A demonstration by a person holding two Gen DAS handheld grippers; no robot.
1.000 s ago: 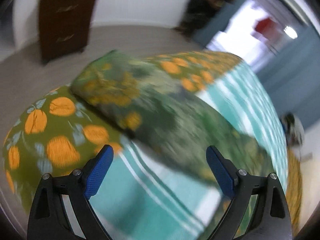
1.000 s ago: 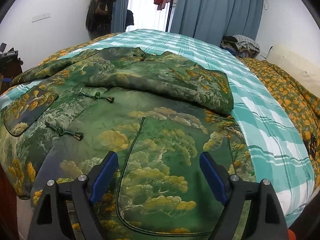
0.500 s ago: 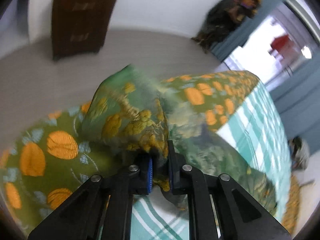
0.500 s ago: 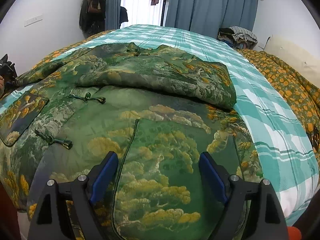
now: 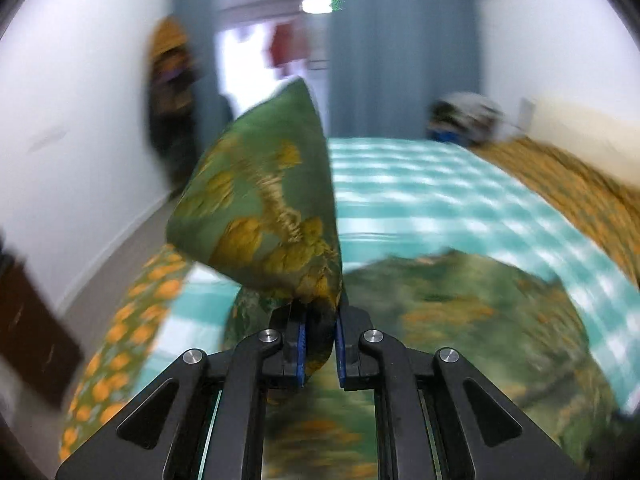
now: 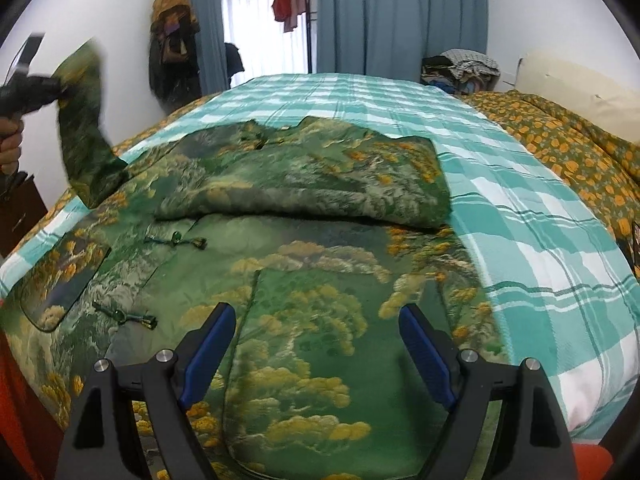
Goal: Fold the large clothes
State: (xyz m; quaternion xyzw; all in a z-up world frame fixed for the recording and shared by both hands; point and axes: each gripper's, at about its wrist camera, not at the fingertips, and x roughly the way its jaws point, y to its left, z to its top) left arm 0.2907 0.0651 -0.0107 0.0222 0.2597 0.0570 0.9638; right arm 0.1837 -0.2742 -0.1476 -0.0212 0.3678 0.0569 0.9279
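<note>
A large green jacket (image 6: 304, 280) with gold landscape print lies spread on the bed, its right sleeve folded across the chest. My left gripper (image 5: 320, 344) is shut on the jacket's left sleeve (image 5: 268, 208) and holds the cuff end up in the air. In the right wrist view the left gripper (image 6: 28, 92) shows at the far left with the raised sleeve (image 6: 86, 128) hanging from it. My right gripper (image 6: 318, 344) is open and empty, hovering over the jacket's lower front near the hem.
The bed carries a teal checked sheet (image 6: 520, 216) and an orange-patterned quilt (image 6: 568, 152) along its right side. A dark wooden cabinet (image 5: 28, 332) stands left of the bed. Blue curtains (image 6: 400, 20), hanging coats (image 6: 172, 40) and a clothes pile (image 6: 464, 68) lie beyond.
My left gripper shut on the left sleeve, lifted it off the bed edge and swung to face along the bed. My right gripper stayed open over the hem.
</note>
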